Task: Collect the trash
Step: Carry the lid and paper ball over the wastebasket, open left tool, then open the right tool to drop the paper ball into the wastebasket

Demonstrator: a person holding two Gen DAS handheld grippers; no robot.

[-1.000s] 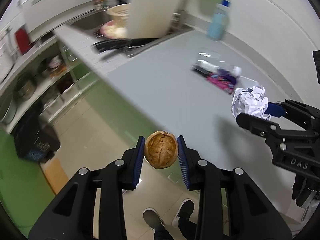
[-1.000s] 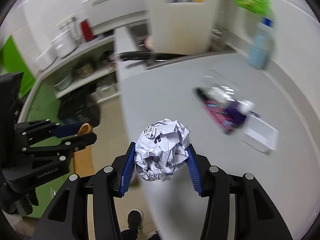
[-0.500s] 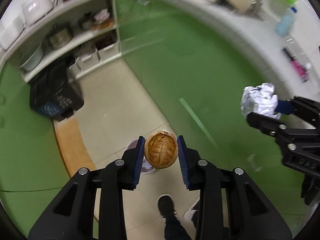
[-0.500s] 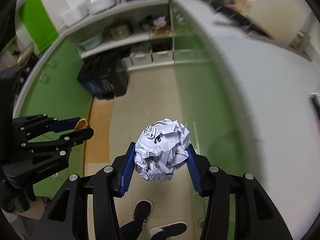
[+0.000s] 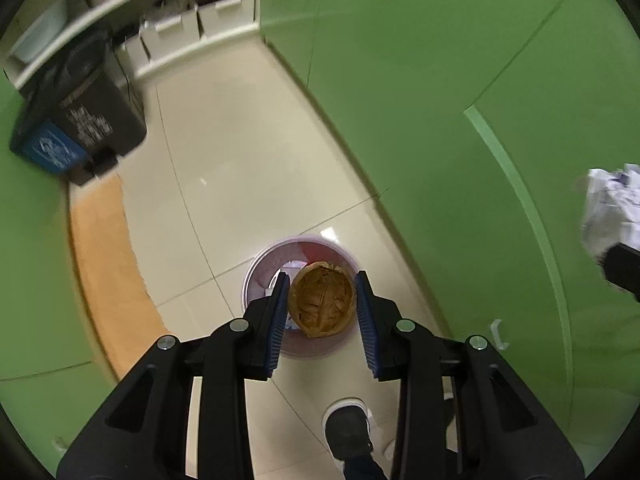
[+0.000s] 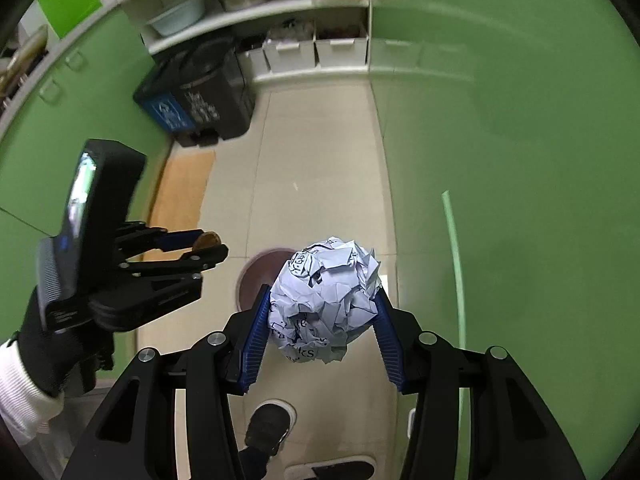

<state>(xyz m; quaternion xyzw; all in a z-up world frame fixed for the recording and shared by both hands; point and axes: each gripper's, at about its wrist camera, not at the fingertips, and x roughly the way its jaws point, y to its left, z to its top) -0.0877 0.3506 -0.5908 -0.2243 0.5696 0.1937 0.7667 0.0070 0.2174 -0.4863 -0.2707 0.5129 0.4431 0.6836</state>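
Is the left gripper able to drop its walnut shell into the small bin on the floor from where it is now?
Probably yes. The left gripper holds the walnut shell over the open small bin, with nothing visible between them.

Even indoor light, moderately bright. The glossy cream tile floor (image 5: pixel 224 184) carries small white glare spots at mid-frame. Fisheye bending curves the green cabinet fronts (image 6: pixel 520 128); black vignette fills the corners. The crumpled white paper ball (image 5: pixel 612 208) at the right edge is motion-blurred.

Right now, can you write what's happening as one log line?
left gripper: shut on walnut shell over small bin | right gripper: shut on paper ball | nothing dropped yet
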